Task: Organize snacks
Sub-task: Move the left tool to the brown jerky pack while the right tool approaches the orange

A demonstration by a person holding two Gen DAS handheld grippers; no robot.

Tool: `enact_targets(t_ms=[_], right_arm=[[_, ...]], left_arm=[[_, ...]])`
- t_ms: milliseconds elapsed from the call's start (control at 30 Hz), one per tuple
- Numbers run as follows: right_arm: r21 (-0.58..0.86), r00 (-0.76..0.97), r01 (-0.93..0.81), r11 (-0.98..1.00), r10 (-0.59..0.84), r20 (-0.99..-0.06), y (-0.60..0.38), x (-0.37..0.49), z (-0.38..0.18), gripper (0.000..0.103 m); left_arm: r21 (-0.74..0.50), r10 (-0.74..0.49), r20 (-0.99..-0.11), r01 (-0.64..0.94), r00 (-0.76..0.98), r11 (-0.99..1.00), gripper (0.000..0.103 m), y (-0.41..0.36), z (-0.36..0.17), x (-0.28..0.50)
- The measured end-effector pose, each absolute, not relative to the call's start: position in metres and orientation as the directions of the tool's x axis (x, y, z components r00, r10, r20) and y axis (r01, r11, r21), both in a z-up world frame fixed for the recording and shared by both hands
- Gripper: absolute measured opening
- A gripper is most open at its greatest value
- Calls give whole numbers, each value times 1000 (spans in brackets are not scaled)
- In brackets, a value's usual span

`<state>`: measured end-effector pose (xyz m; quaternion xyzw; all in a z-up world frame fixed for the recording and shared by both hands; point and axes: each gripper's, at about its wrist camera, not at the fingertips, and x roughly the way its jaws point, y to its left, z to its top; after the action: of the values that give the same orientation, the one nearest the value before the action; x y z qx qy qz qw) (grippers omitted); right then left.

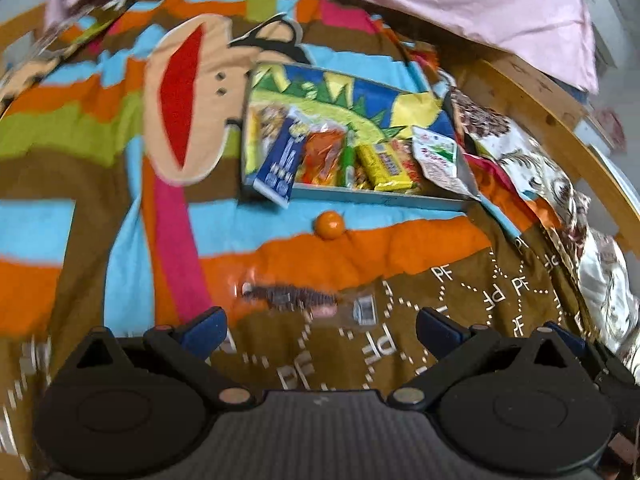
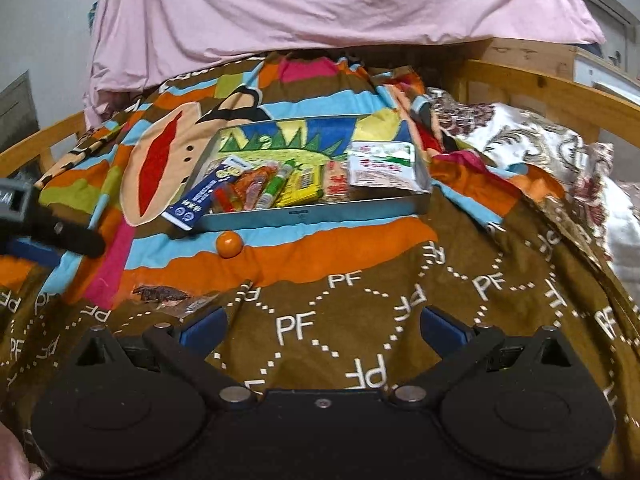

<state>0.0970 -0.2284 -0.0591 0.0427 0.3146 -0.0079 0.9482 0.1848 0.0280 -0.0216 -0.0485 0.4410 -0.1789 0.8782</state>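
Left gripper [image 1: 320,330] and right gripper [image 2: 322,330] both spread wide and empty, snack-filled metal tray [image 2: 320,213] mid-frame, orange ball [image 2: 229,244] just below it, clear-wrapped snack [image 1: 304,300] lower centre.

A bright patchwork cartoon-monkey blanket [image 2: 320,320] covers a pale wooden bed frame [image 2: 552,88]. Ahead of the tongs hangs a pink sheet [image 2: 320,4]; a grey wall [image 2: 40,20] stands at far left.
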Motion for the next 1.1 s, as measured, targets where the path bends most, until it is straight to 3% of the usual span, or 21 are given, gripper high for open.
enact_targets(t_ms=[133,333,600,833,1100], right_arm=[[47,800,-1,999,29,-599,-225,111,-58,102],[55,799,-91,994,105,-591,-234,142,-53,102],[116,764,-241,963,263,-589,-242,195,-64,102],[135,735,-349,927,360,-575,-215,237,-86,102],[135,689,-458,879,447,-570,-191,273,-103,86]], left_arm=[[-157,-371,-740,393,560,906,103,24,-18,200],[-75,-486,-697,620,528,781,103,15,-30,207],[164,-489,-759,853,430,495,103,-8,-65,205],[113,-476,-825,914,305,389,102,-11,-90,225],[-13,-480,-866,952,143,306,90,-13,-104,256]])
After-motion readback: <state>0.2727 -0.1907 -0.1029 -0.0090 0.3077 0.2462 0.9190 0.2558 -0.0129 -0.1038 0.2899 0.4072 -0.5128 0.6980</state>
